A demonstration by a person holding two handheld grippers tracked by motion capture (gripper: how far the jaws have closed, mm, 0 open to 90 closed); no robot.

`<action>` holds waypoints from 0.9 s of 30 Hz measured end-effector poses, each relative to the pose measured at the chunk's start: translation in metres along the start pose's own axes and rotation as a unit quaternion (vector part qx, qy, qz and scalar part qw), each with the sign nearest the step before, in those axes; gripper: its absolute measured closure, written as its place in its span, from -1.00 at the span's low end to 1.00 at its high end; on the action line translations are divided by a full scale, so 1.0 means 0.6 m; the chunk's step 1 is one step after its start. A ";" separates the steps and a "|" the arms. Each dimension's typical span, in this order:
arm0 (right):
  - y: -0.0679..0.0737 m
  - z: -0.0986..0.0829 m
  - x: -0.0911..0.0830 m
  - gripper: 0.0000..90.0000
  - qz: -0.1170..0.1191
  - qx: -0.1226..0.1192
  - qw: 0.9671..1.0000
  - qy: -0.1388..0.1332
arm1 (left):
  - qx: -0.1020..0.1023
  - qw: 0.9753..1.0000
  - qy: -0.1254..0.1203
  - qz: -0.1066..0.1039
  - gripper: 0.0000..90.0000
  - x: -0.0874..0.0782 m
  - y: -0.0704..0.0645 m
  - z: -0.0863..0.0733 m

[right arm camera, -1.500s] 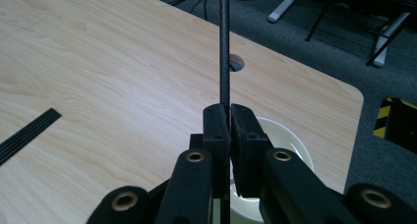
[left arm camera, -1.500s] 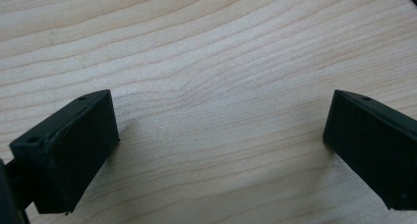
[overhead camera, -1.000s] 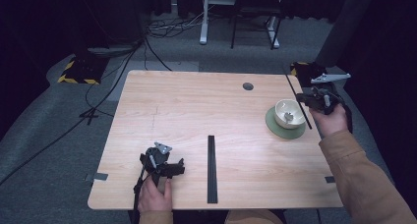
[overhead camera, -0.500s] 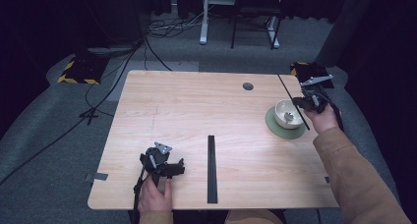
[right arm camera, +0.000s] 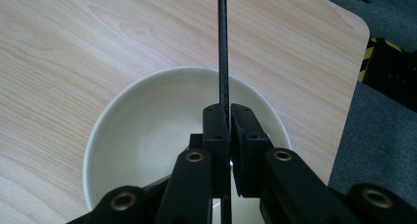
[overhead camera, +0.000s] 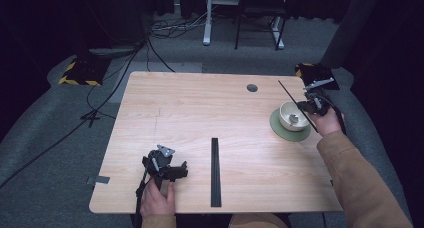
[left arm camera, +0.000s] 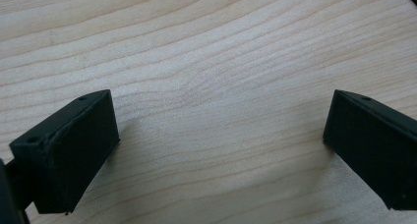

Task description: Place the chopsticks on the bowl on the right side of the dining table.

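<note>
A cream bowl [overhead camera: 288, 113] sits on a green saucer [overhead camera: 280, 130] near the table's right edge. My right gripper [overhead camera: 311, 106] hangs at the bowl's right rim, shut on a thin black stick [overhead camera: 289, 92] that slants across the bowl. In the right gripper view the jaws of the right gripper [right arm camera: 229, 120] pinch the stick [right arm camera: 222, 47] above the bowl [right arm camera: 142, 135]. My left gripper [overhead camera: 172, 169] rests on the table near the front left. In its own view the left gripper [left arm camera: 221, 135] stands open over bare wood, with nothing between the jaws.
A long black strip [overhead camera: 215, 170] lies flat on the wooden table [overhead camera: 200, 113], running front to back near the middle. A round cable hole [overhead camera: 252, 87] is at the back right. Cables and chair legs are on the floor beyond the table.
My right gripper has moved left and nearer with the stick, from beyond the table's right edge to the bowl's rim. The left gripper has stayed put.
</note>
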State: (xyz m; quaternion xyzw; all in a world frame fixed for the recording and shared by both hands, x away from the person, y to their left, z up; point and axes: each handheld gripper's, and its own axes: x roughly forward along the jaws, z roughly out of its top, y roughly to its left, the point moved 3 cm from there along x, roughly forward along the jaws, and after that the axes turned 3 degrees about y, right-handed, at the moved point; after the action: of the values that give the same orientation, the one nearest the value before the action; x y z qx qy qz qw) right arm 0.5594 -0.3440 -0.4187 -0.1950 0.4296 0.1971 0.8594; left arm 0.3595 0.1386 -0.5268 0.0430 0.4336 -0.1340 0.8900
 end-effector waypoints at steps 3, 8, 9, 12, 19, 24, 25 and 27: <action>0.000 -0.003 0.003 0.90 -0.004 -0.005 1.000 0.004 | 0.000 1.000 0.000 0.000 -0.99 0.000 0.000 0.000; -0.002 -0.007 0.007 0.90 -0.003 -0.005 1.000 0.007 | 0.000 1.000 0.000 0.000 -0.99 0.000 0.000 0.000; -0.003 -0.008 0.009 0.89 -0.004 -0.005 1.000 0.009 | 0.000 1.000 0.000 0.000 -0.99 0.000 0.000 0.000; -0.004 -0.010 0.011 0.89 -0.004 -0.009 1.000 0.010 | 0.000 1.000 0.000 0.000 -0.99 0.000 0.000 0.000; -0.002 -0.011 0.006 0.59 0.007 -0.010 1.000 -0.011 | 0.000 1.000 0.000 0.000 -0.99 0.000 0.000 0.000; 0.005 -0.007 -0.024 0.48 0.004 -0.012 0.999 -0.040 | 0.000 1.000 0.000 0.000 -0.99 0.000 0.000 0.000; 0.007 -0.006 -0.031 0.47 0.006 -0.008 0.999 -0.045 | 0.000 1.000 0.000 0.000 -0.99 0.000 0.000 0.000; 0.012 -0.006 -0.045 0.43 0.012 -0.004 0.998 -0.058 | 0.000 1.000 0.000 0.001 -0.99 0.000 0.000 0.000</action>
State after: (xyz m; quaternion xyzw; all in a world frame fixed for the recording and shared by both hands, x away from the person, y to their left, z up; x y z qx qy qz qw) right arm 0.5386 -0.3441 -0.4000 -0.1813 0.3810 0.2202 0.8795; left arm 0.3596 0.1387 -0.5267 0.0440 0.4337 -0.1330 0.8901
